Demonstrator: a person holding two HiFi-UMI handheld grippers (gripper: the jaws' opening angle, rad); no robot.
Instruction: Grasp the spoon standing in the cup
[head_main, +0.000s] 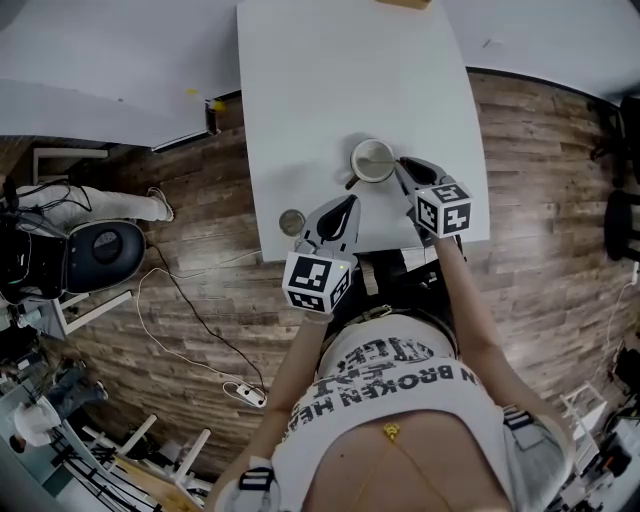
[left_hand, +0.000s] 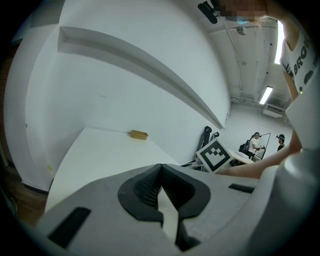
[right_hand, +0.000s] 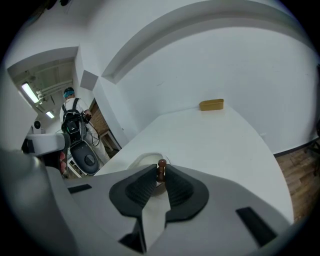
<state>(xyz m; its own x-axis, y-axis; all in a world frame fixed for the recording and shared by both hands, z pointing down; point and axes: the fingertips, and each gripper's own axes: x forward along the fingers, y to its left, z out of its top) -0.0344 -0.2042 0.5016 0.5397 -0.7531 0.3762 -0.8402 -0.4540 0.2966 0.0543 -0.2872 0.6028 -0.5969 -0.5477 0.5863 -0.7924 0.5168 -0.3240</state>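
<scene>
A brown wooden spoon (right_hand: 161, 165) stands in a white cup (right_hand: 141, 161) on the white table (head_main: 320, 80). In the right gripper view my right gripper (right_hand: 161, 173) is shut on the spoon's knobbed upper end, with both dark pads pressed against it. The head view shows the cup (head_main: 373, 160) near the table's front edge, with the right gripper (head_main: 403, 168) at its right rim. My left gripper (head_main: 343, 208) hovers just in front of the cup. Seen in its own view, the left gripper (left_hand: 160, 172) has its fingertips together and holds nothing.
A small round object (head_main: 292, 221) lies at the table's front left corner. A tan block (right_hand: 211, 104) sits at the table's far end by the white wall. An office chair (head_main: 100, 250) and cables are on the wooden floor at the left.
</scene>
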